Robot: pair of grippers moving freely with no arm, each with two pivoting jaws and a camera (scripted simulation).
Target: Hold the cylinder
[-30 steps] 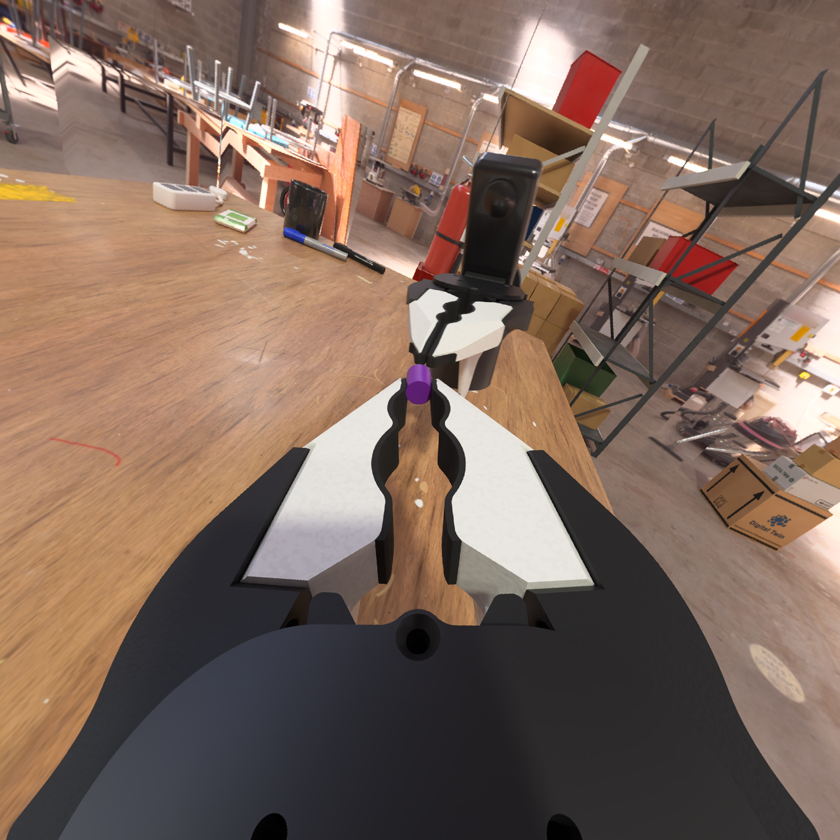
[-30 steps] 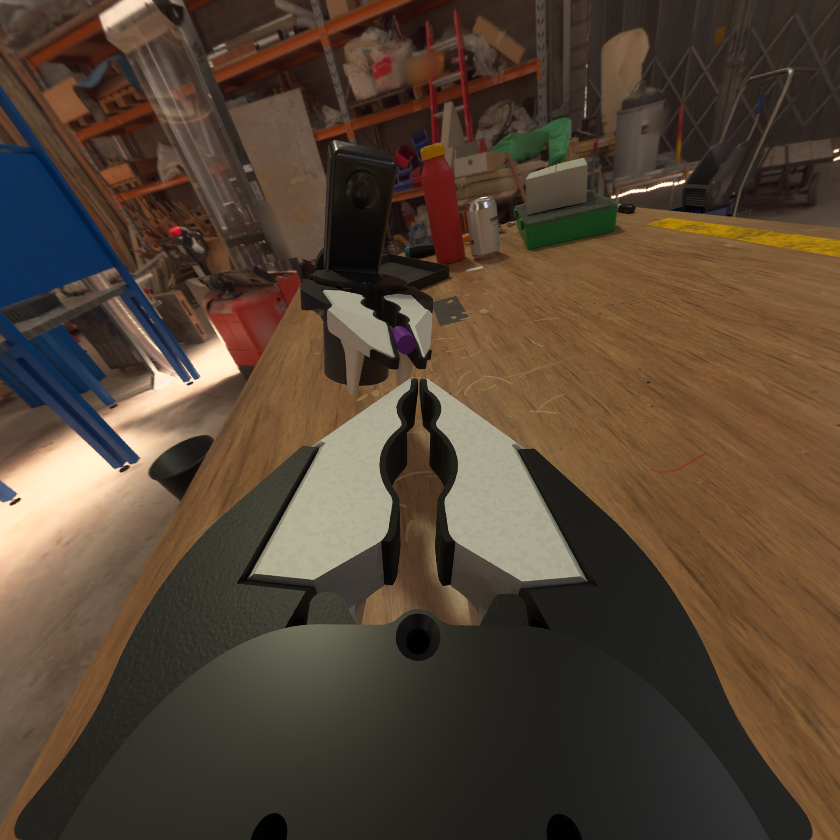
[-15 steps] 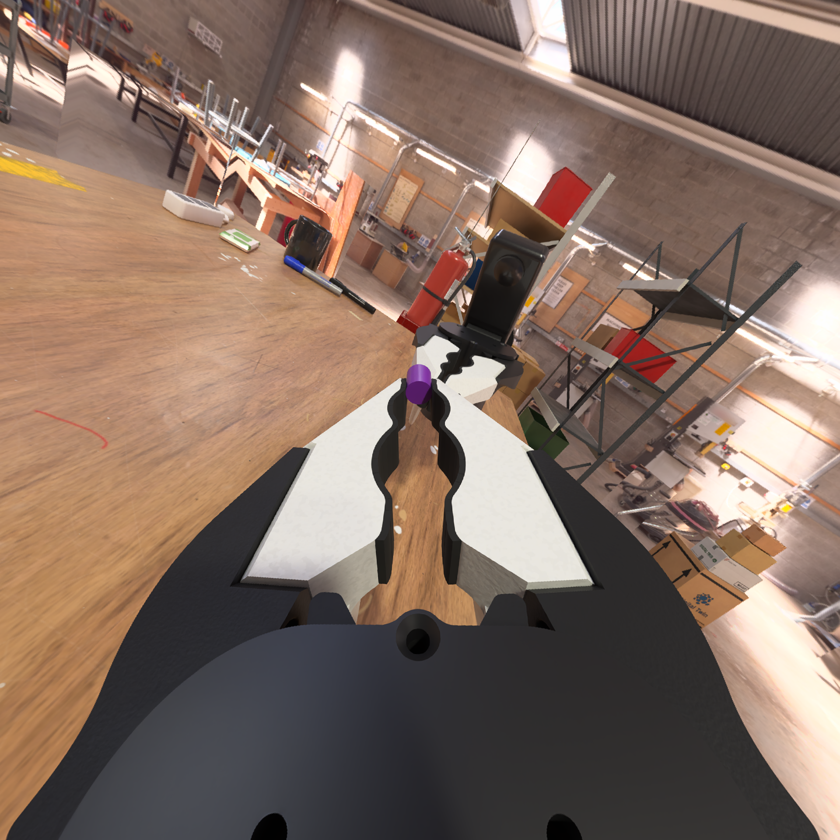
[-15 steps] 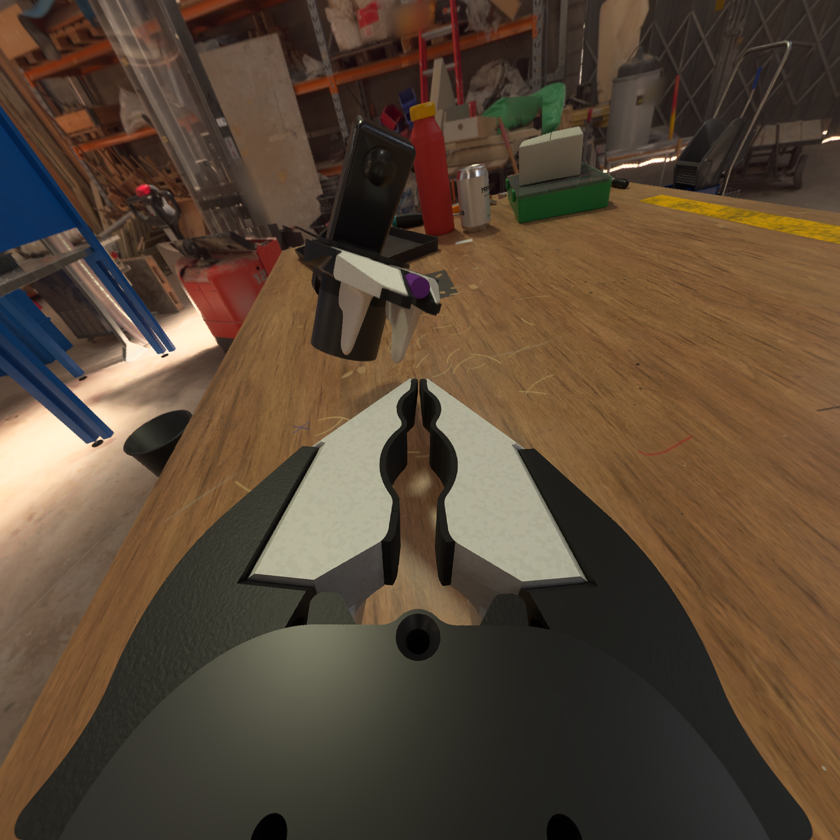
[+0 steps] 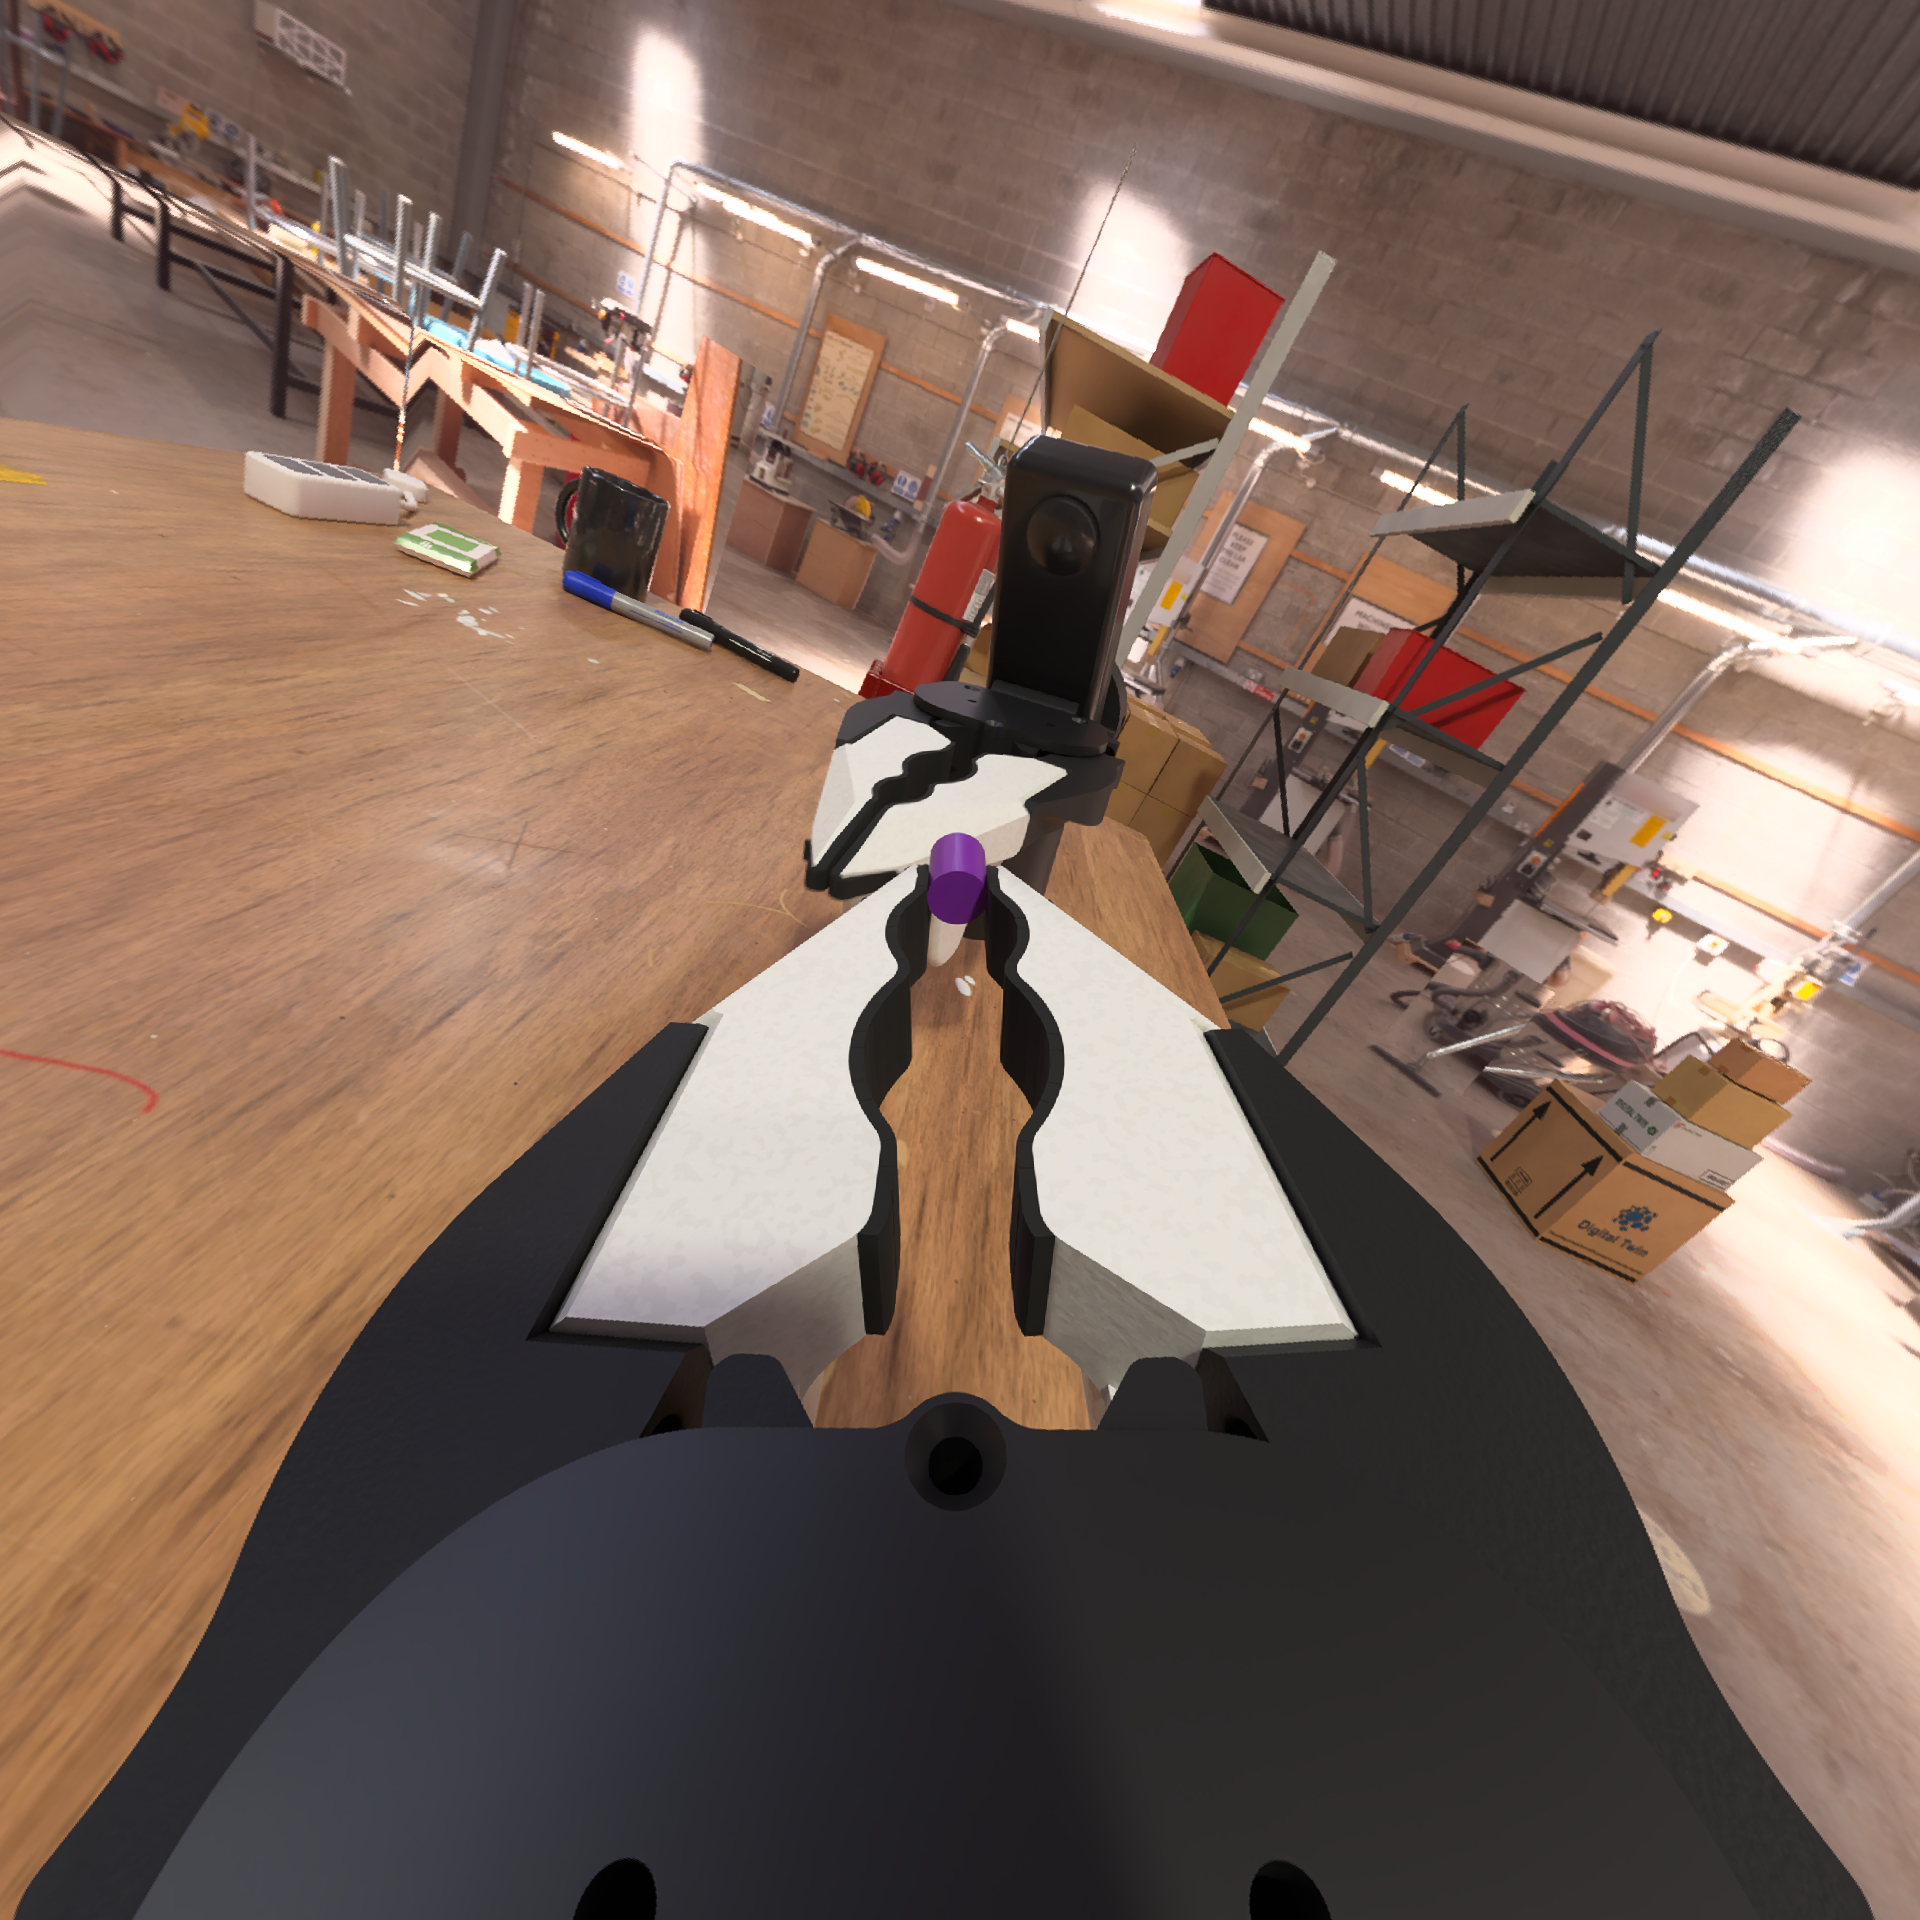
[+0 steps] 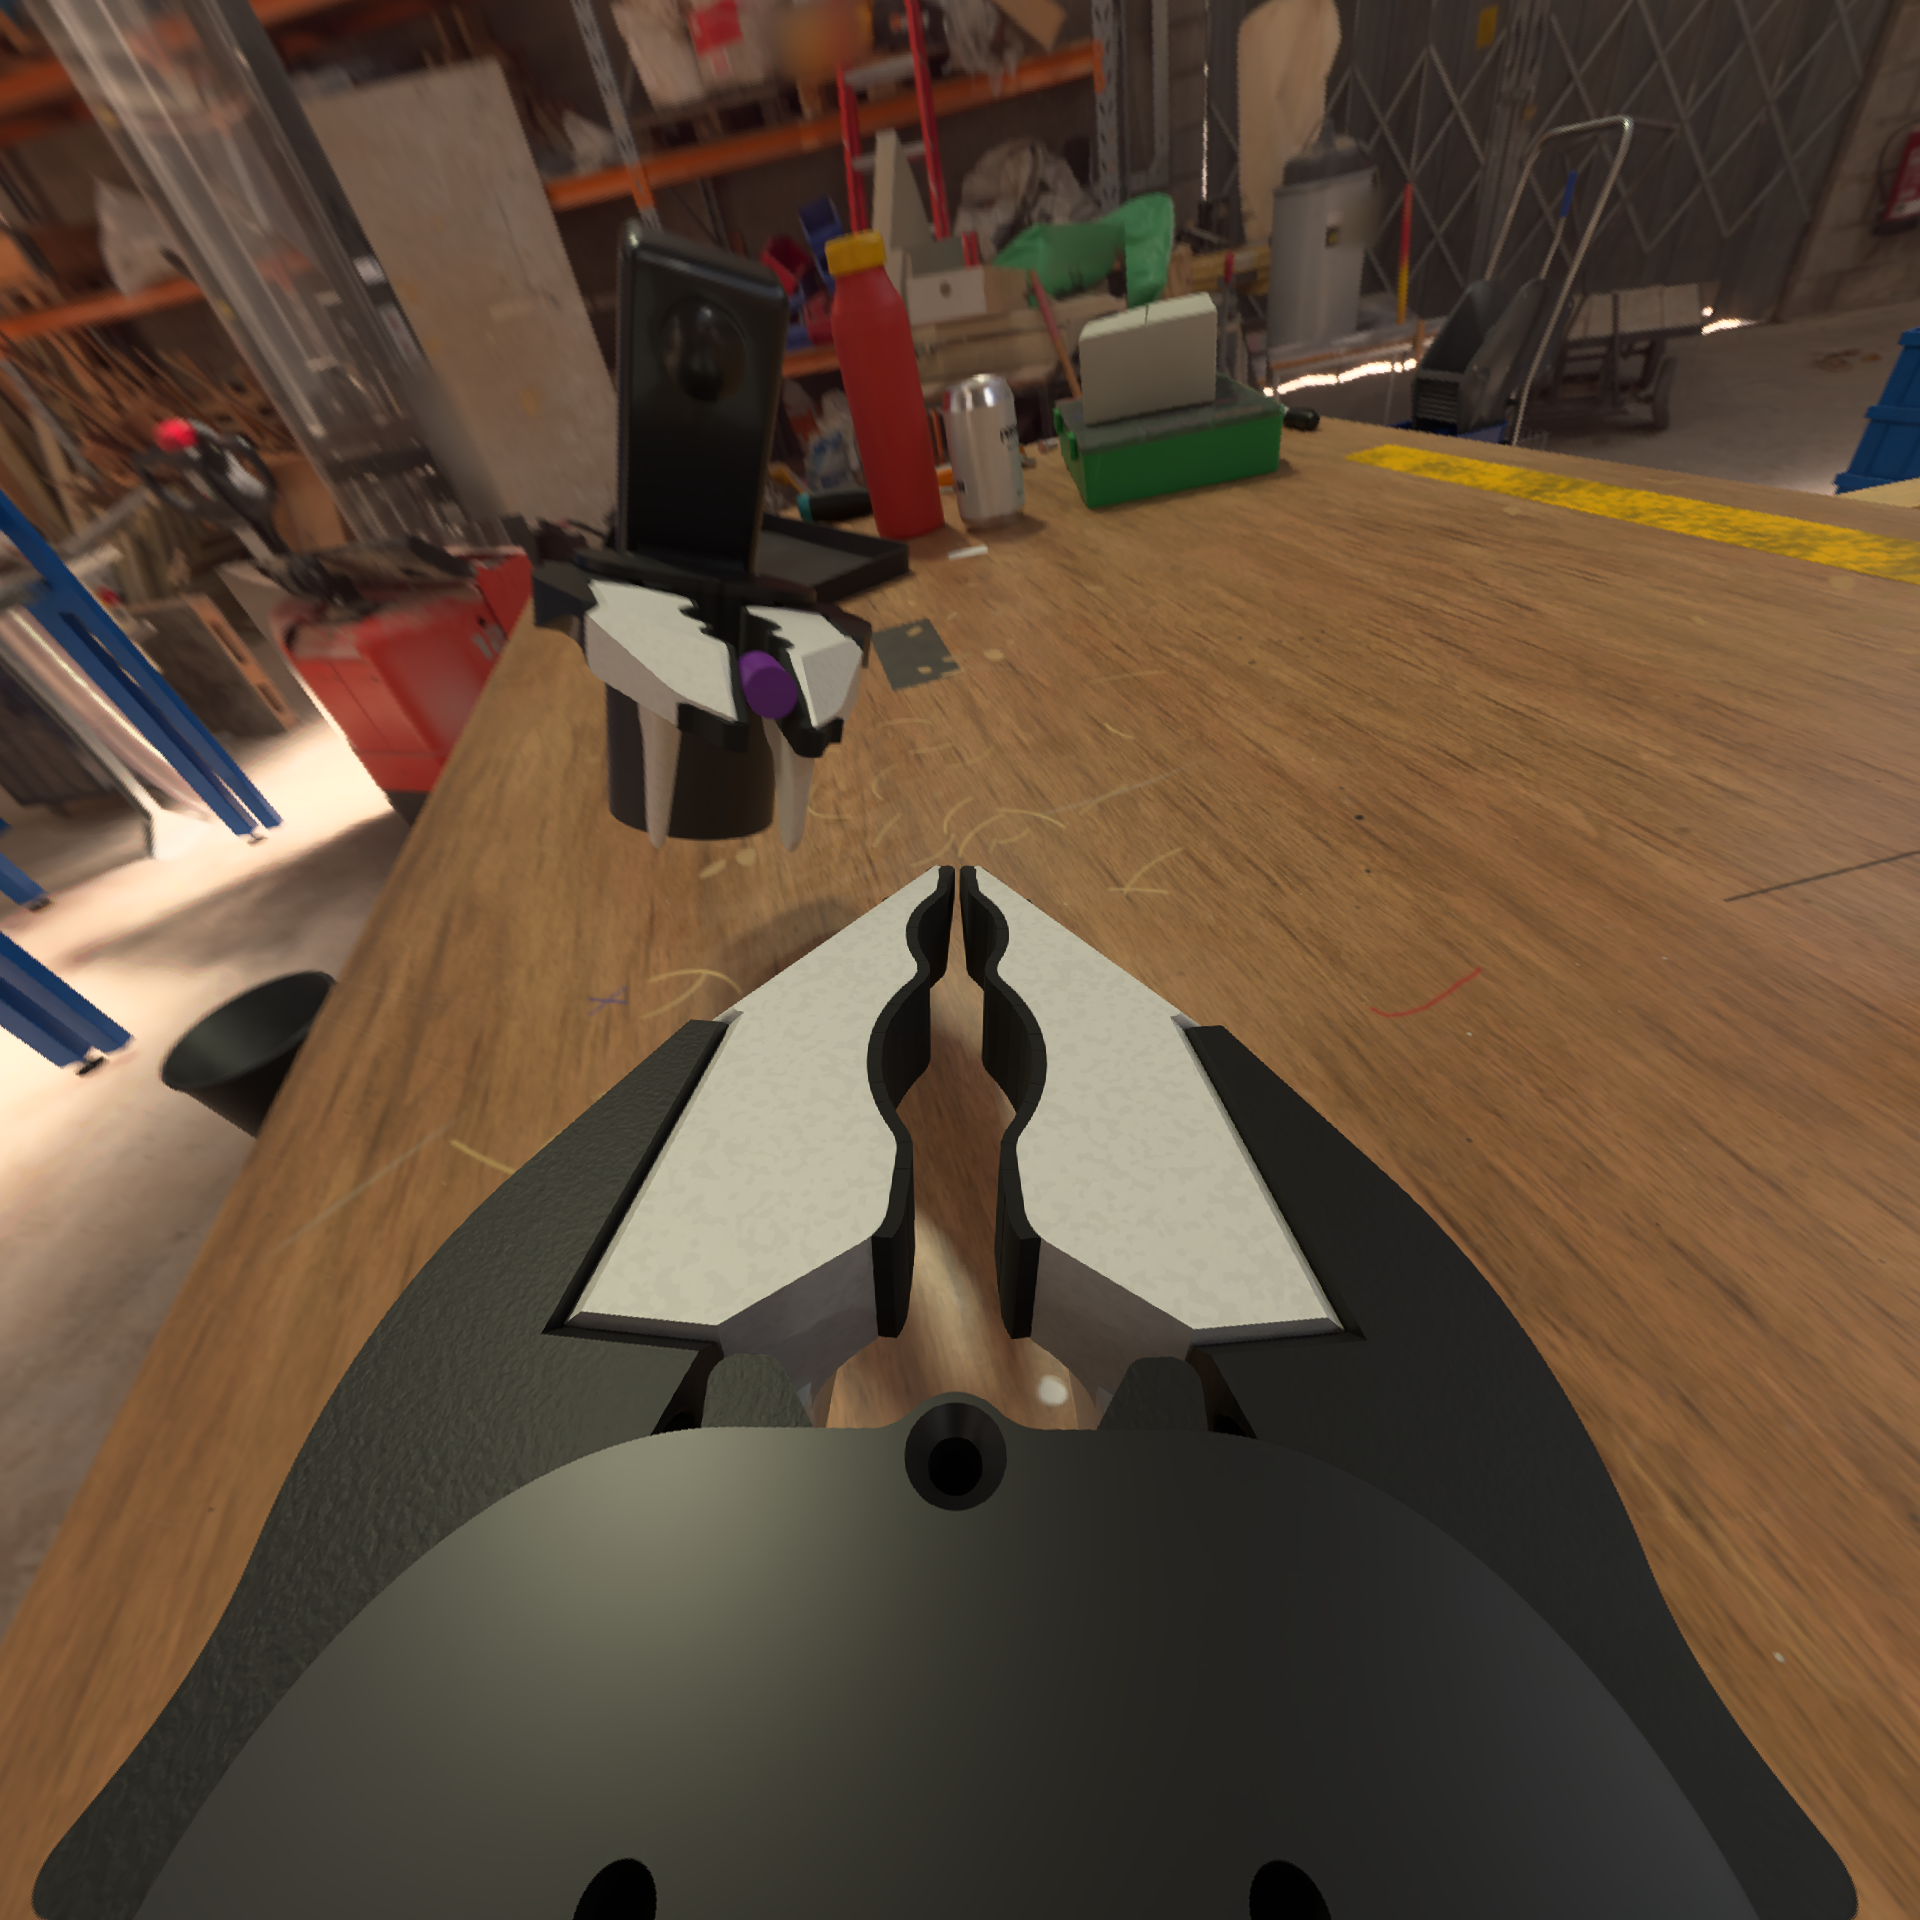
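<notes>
A small purple cylinder [image 5: 957,873] sits pinched between the tips of my left gripper [image 5: 956,899], which is shut on it above the wooden table [image 5: 312,831]. In the right wrist view the left gripper [image 6: 771,709] hovers over the table [image 6: 1351,831] ahead and to the left, with the cylinder [image 6: 767,684] between its fingers. My right gripper [image 6: 954,881] is shut and empty, a short way from the cylinder. In the left wrist view the right gripper [image 5: 831,868] faces me just beyond the cylinder, tilted, with its tips close to it.
A black mug [image 5: 613,530], markers [image 5: 634,608], a white box [image 5: 322,486] and a green packet [image 5: 447,549] lie far left. A red bottle [image 6: 883,405], a can [image 6: 982,447], a green box [image 6: 1169,447] and a black tray [image 6: 831,561] stand at the far end. The table edge runs close by.
My left gripper, still shut on the cylinder, has risen off the table and swung its view. The right gripper stays shut and now looks tilted in the left wrist view.
</notes>
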